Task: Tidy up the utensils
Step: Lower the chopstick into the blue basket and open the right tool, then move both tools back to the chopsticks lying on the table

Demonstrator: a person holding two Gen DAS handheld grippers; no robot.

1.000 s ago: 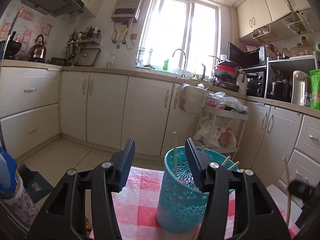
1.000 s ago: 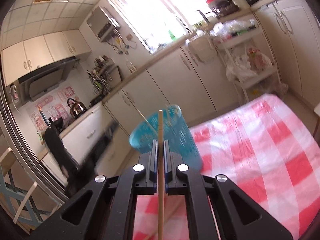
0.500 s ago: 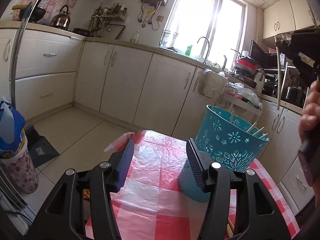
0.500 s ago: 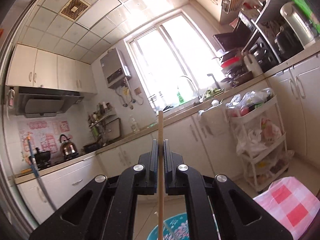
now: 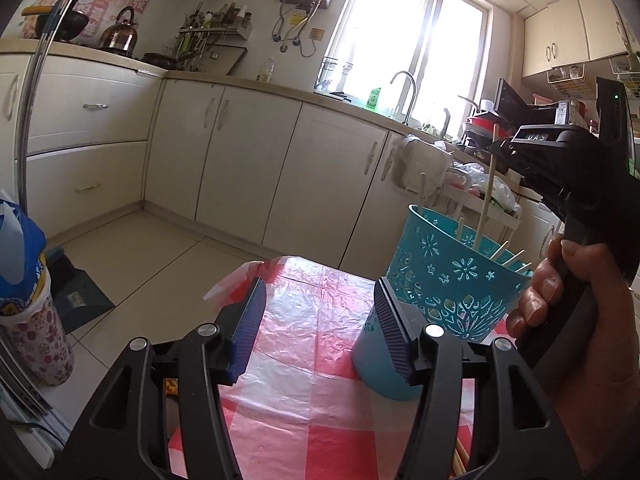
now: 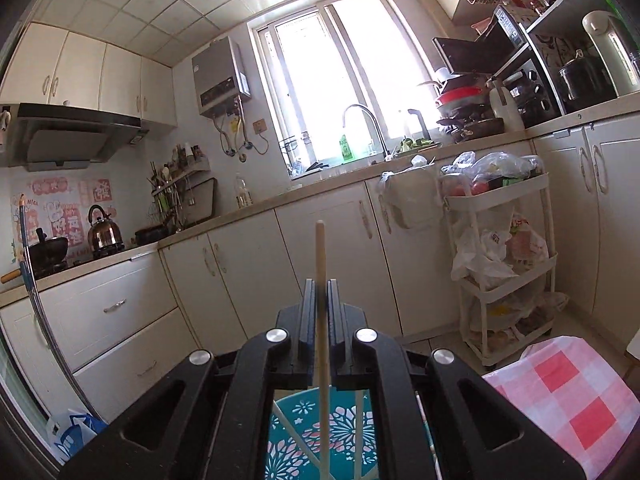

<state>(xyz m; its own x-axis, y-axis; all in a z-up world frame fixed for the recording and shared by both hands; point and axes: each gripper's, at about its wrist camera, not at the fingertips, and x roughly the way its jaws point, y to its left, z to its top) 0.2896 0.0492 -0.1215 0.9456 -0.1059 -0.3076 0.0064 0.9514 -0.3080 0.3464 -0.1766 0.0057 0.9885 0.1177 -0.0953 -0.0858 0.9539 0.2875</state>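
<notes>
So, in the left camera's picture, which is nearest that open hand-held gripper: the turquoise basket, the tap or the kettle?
1. Basket: right beside the left hand-held gripper, by its right finger.
2. Tap: across the room, under the window.
3. Kettle: far left counter; too close to the tap to call.

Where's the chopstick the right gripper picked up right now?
In the right wrist view, the chopstick stands upright, clamped in the right gripper, directly above the teal basket.

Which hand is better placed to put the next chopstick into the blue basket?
Right. The right gripper is shut on a chopstick held upright above the blue basket. The left gripper is open and empty, beside the basket.
</notes>
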